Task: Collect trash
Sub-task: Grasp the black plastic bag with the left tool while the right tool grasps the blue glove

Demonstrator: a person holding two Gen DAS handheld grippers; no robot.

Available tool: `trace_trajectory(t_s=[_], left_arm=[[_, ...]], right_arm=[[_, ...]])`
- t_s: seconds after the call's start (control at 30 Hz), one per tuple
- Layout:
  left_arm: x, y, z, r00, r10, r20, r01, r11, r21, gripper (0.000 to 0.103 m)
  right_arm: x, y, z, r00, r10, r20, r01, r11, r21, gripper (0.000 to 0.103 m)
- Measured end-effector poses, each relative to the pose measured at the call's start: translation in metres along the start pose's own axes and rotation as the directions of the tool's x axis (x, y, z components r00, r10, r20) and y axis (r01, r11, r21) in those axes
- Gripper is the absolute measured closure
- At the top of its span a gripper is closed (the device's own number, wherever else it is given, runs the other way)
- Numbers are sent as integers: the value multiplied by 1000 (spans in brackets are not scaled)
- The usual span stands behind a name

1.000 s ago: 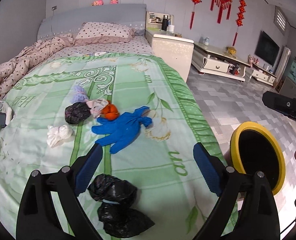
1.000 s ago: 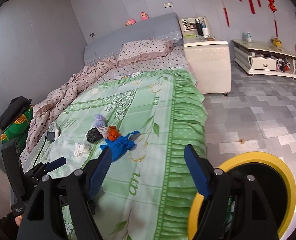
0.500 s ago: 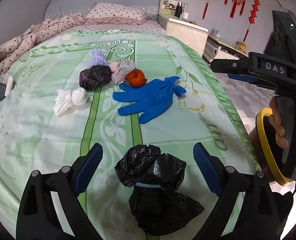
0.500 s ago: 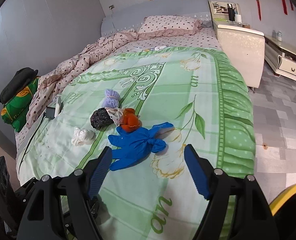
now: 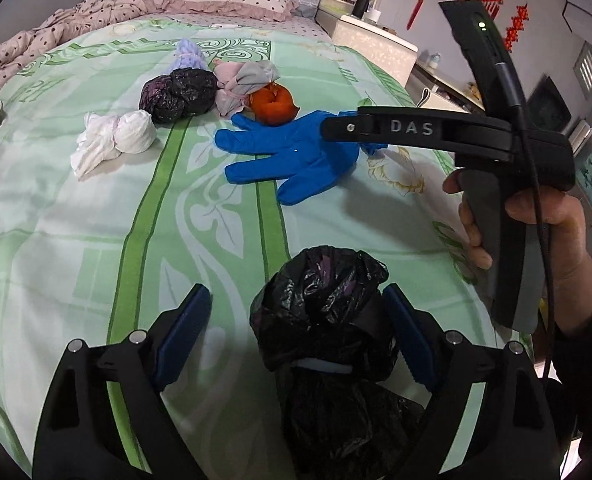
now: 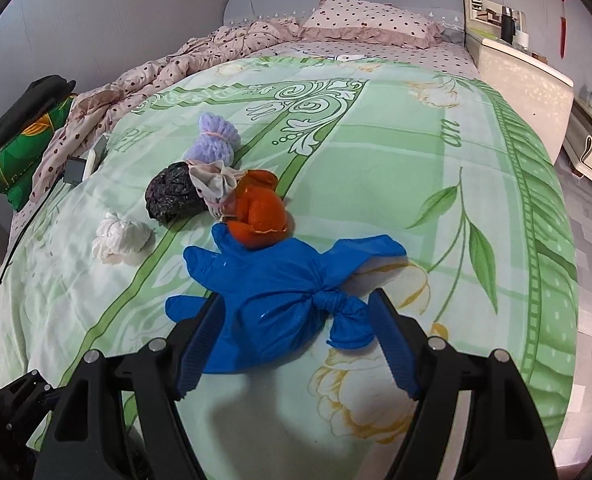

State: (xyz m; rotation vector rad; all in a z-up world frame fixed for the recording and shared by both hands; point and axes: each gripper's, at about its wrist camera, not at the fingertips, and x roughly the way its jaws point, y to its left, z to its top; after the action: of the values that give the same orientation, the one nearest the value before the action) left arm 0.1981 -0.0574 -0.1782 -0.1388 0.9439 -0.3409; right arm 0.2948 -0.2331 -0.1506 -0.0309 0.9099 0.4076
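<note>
Trash lies on a green bedspread (image 5: 75, 208). My left gripper (image 5: 296, 328) is open, its fingers on either side of a tied black plastic bag (image 5: 324, 300); the bag lies nearer the right finger. My right gripper (image 6: 296, 332) is open, straddling a knotted blue glove (image 6: 279, 292), also seen in the left wrist view (image 5: 296, 152). Beyond lie an orange bundle (image 6: 259, 212), a grey-pink cloth bundle (image 6: 211, 184), a second black bag (image 6: 171, 196), a white bundle (image 6: 119, 236) and a lilac bundle (image 6: 213, 142).
The right gripper's handle and the hand holding it (image 5: 508, 184) fill the right of the left wrist view. A dotted pink duvet (image 6: 167, 72) and pillow (image 6: 372, 20) lie at the head of the bed. A white nightstand (image 6: 524, 84) stands to the right. A small device (image 6: 75, 170) lies at the bed's left edge.
Both grippers have moved forward and down over the bed. The left one now brackets the near black bag, the right one the blue glove. The yellow-rimmed bin has left view.
</note>
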Motion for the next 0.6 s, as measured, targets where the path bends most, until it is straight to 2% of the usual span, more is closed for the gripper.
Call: trace_trajectory(t_s=[0.1, 0.17, 0.2, 0.23, 0.27, 0.37, 0.43, 0.6], left_arm=[[0, -5, -4, 1000, -3, 10, 3, 1000, 21, 31], [0, -9, -5, 1000, -11, 11, 11, 999, 39, 46], [0, -11, -5, 1000, -14, 10, 13, 999, 48, 49], [0, -13, -6, 1000, -17, 10, 16, 998, 58, 57], [0, -15, -7, 1000, -18, 11, 17, 998, 67, 62], [-1, -17, -8, 1000, -20, 14, 19, 997, 79, 68], [-3, -16, -8, 999, -30, 19, 28, 997, 73, 70], [-9, -17, -8, 999, -46, 22, 44, 996, 79, 71]], right_arm=[[11, 6, 1, 1000, -9, -13, 9, 1000, -21, 33], [14, 9, 3, 1000, -15, -15, 15, 999, -34, 40], [15, 11, 3, 1000, -24, -15, 23, 999, -42, 50], [16, 13, 4, 999, -28, -18, 27, 998, -53, 55], [18, 14, 4, 999, -35, -24, 33, 998, -62, 57], [23, 17, 3, 998, -37, -41, 34, 997, -70, 70], [23, 16, 4, 999, -30, -41, 27, 998, -56, 82], [12, 13, 5, 999, -15, -30, 15, 999, -31, 88]])
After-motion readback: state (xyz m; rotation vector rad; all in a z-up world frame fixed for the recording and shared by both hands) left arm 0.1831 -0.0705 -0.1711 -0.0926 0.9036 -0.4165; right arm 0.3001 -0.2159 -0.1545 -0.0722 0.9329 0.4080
